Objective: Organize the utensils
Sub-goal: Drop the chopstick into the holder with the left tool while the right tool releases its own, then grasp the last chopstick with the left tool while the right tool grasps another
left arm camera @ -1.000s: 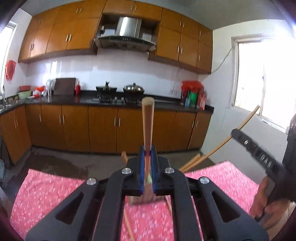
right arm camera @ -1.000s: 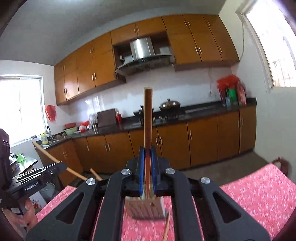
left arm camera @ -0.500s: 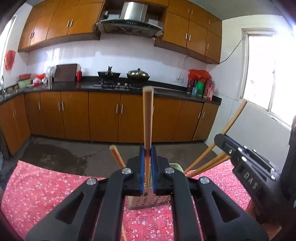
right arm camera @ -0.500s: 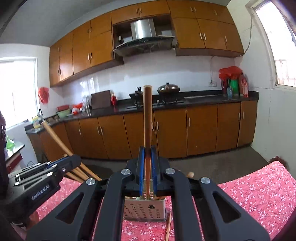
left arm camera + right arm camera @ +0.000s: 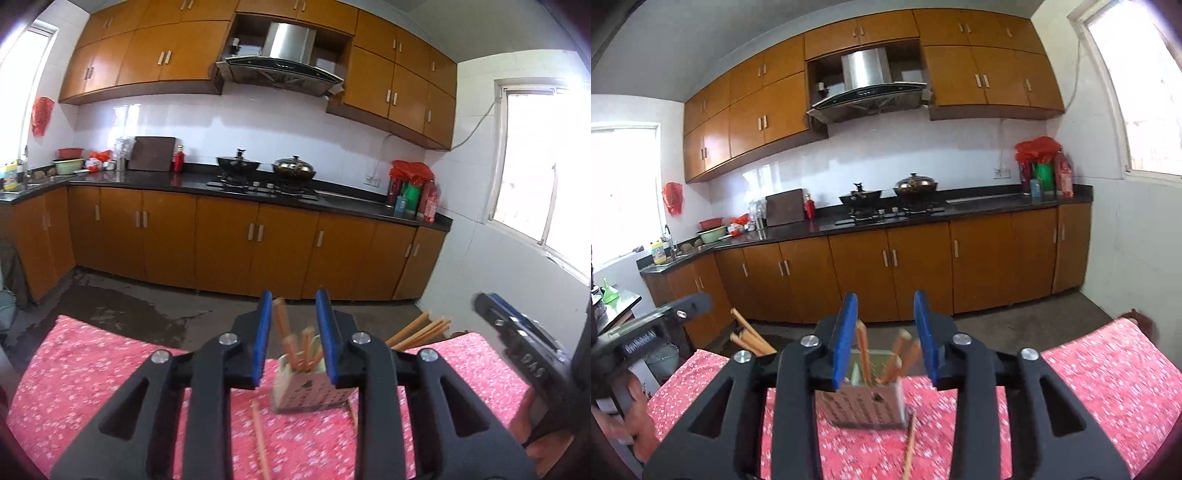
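A: Both grippers spread, holding nothing. Left gripper [image 5: 293,336] and right gripper [image 5: 886,338] each frame the perforated utensil holder [image 5: 866,404] on the pink floral table [image 5: 1108,373]; chopsticks [image 5: 899,354] stand inside it.

B: Next piece?

A: Loose chopstick [image 5: 909,443] lies on the cloth directly below the right fingers, long axis running toward the camera. Right is likely nearer. Both point level, forward.

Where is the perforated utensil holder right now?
In both wrist views the utensil holder stands on the pink tablecloth, framed between each open gripper's fingers, chopsticks standing inside.
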Action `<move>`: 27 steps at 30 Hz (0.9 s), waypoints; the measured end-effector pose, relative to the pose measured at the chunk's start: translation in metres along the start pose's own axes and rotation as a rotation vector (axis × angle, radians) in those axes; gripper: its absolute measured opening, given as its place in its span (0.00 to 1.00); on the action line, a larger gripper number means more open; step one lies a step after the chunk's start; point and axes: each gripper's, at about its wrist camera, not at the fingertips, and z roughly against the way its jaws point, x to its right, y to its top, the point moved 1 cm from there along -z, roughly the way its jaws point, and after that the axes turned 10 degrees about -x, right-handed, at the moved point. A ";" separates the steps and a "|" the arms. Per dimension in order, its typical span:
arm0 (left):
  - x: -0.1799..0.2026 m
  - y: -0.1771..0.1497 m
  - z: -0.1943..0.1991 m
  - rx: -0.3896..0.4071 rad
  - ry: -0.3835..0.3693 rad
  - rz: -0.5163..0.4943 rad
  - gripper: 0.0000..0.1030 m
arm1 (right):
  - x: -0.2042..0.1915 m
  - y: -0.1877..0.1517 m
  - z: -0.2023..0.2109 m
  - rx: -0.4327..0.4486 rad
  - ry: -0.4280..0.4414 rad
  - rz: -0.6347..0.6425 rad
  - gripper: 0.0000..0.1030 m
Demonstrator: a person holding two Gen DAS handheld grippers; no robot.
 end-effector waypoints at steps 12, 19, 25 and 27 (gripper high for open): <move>-0.074 -0.134 -0.032 -0.284 0.210 0.042 0.32 | 0.041 -0.147 -0.053 -0.449 -0.059 -0.096 0.35; -0.063 -0.180 -0.055 -0.420 0.156 0.048 0.32 | 0.008 -0.199 -0.085 -0.592 -0.012 -0.005 0.34; -0.039 -0.196 -0.065 -0.461 0.110 0.017 0.32 | 0.014 -0.208 -0.098 -0.613 -0.046 -0.001 0.08; -0.031 -0.198 -0.071 -0.475 0.100 0.008 0.32 | 0.023 -0.208 -0.095 -0.611 -0.042 -0.020 0.07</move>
